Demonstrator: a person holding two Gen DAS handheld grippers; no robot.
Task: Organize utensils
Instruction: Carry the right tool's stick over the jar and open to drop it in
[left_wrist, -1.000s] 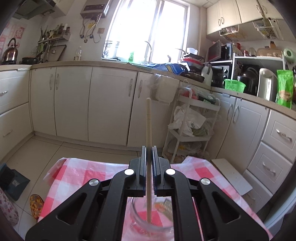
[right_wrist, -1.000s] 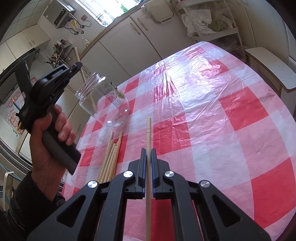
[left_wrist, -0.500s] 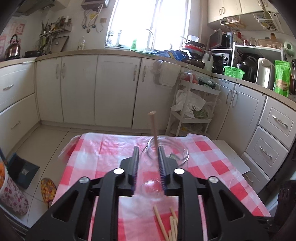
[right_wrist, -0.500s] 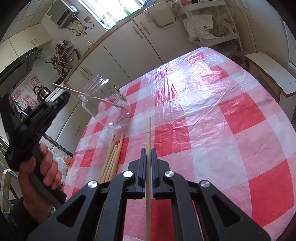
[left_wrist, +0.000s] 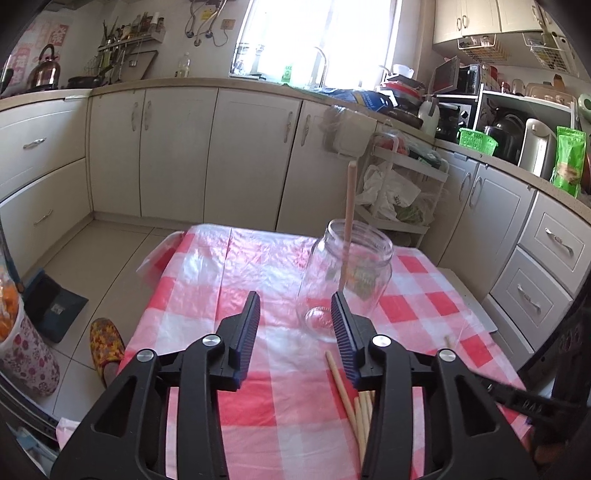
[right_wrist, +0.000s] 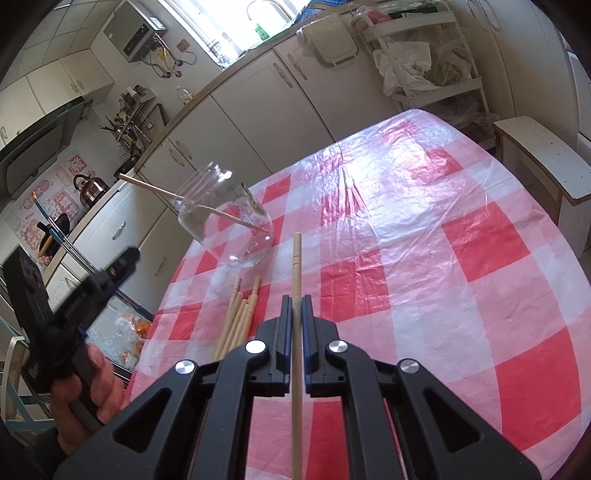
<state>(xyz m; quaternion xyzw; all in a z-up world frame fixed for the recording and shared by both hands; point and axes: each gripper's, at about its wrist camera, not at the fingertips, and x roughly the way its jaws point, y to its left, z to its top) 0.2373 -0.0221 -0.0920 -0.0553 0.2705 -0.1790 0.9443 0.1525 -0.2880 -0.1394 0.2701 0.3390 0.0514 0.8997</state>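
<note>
A clear glass jar stands on the red-and-white checked tablecloth. One wooden chopstick leans inside it, its top sticking out over the rim. My left gripper sits back from the jar, its jaws opening with nothing between them. Several loose chopsticks lie on the cloth near the jar. My right gripper is shut on a single chopstick that points toward the jar.
White kitchen cabinets line the far walls. A wire rack with bags stands beyond the table's far end, and a white stool sits at the right. A slipper lies on the floor at the left.
My left gripper let go of its chopstick, which now leans in the jar, then drew back and to the left with its jaws spreading. The right gripper stayed put.
</note>
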